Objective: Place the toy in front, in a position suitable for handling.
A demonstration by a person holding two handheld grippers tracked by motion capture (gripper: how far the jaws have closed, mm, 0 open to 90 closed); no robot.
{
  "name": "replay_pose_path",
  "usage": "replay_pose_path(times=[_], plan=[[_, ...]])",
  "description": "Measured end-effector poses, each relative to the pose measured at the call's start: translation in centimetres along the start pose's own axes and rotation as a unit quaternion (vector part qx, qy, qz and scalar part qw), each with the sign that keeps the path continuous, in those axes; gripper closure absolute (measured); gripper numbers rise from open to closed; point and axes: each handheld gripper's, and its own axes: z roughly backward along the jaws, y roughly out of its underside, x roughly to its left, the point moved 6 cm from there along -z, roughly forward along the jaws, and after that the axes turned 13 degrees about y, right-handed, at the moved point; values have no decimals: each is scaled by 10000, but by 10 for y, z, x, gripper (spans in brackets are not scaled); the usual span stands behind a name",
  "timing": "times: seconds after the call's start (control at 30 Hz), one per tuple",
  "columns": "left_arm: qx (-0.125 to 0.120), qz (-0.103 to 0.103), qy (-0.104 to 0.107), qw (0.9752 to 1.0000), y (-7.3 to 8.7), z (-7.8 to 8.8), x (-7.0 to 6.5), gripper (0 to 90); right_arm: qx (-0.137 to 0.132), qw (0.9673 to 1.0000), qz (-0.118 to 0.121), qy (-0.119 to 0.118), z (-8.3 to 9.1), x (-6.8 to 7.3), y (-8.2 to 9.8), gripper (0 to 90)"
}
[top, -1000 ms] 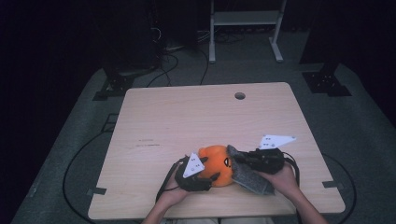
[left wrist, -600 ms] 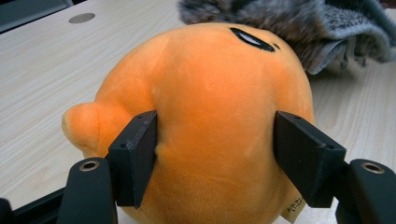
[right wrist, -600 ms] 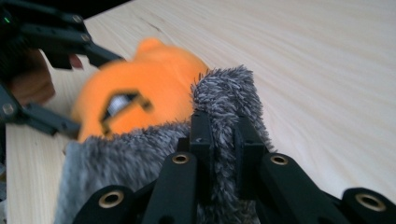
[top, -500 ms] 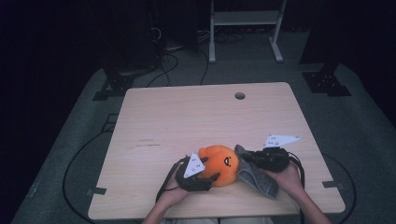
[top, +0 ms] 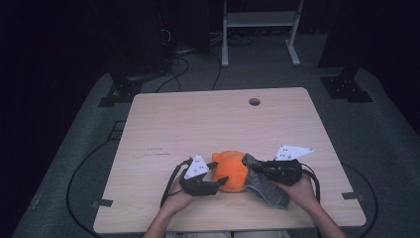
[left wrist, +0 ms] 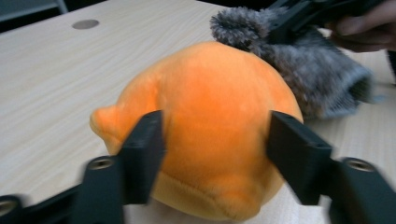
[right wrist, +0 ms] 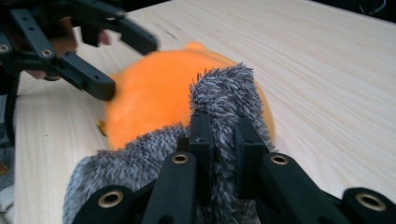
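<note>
Orange plush toy [top: 232,170]: lay near table's [top: 163,119] front edge, left gripper [left wrist: 212,154] closing round it, right gripper [right wrist: 218,135] clamped on grey sock [top: 265,186] beside it (soft plush might be squeezed out sideways).

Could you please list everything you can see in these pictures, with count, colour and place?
plush toy: one, orange, round, near the front edge of the table, between the two grippers.
fuzzy sock: one, grey, right of the plush toy, touching it.
table: one, light wood, mid-scene, with a round hole near its far edge.
metal stand: one, white, on the floor behind the table.
cables: several, black, on the grey floor around the table.
left gripper: one, black; its fingers have just been closing with the plush toy between them.
right gripper: one, black, shut on the fuzzy sock.
hands: two, at the table's front edge.
</note>
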Motion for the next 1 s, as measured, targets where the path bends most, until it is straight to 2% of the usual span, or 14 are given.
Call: replay_pose_path(times=[0.1,0.17,0.23,0.33,0.37,0.43,0.53,0.6,0.7,0.77,0.83,0.9,0.97,1.0], plan=[[-58,148,-90,9998,-2,-2,2,464,165,9990,-25,415,0,-12,9,802],[-80,236,-123,9996,-3,-5,0,475,80,9991,-123,401,6,-13,9,802],[-60,252,-197,9995,-5,-8,-2,475,-113,9997,-23,238,13,-3,2,802],[-22,271,-267,9993,-8,-15,-4,470,-320,9987,386,-59,17,24,-8,802],[3,244,-257,9994,-8,-17,-5,464,-323,9981,512,-97,15,32,-10,801],[35,199,-174,9996,-8,-15,-6,419,-267,9965,786,34,8,39,-10,801],[-19,218,-10,9998,-4,-10,-4,414,-268,9975,644,58,4,32,-8,801],[-60,248,46,9997,-2,-10,-4,438,-229,9974,611,291,5,22,-6,802],[-72,259,35,9996,-2,-9,-2,459,-113,9977,371,562,8,4,3,802],[-70,231,-24,9997,-3,-11,-3,469,-73,9979,231,593,12,-2,8,801],[-69,231,-87,9997,-4,-12,-4,473,-186,9984,257,463,17,5,6,801],[-76,239,-107,9996,-6,-14,-4,473,-307,9988,348,173,20,20,0,801],[-45,227,-98,9997,-6,-17,-5,471,-350,9979,547,-7,16,36,-5,801],[-36,222,-76,9997,-6,-17,-5,468,-316,9972,672,-2,13,42,-6,801]])
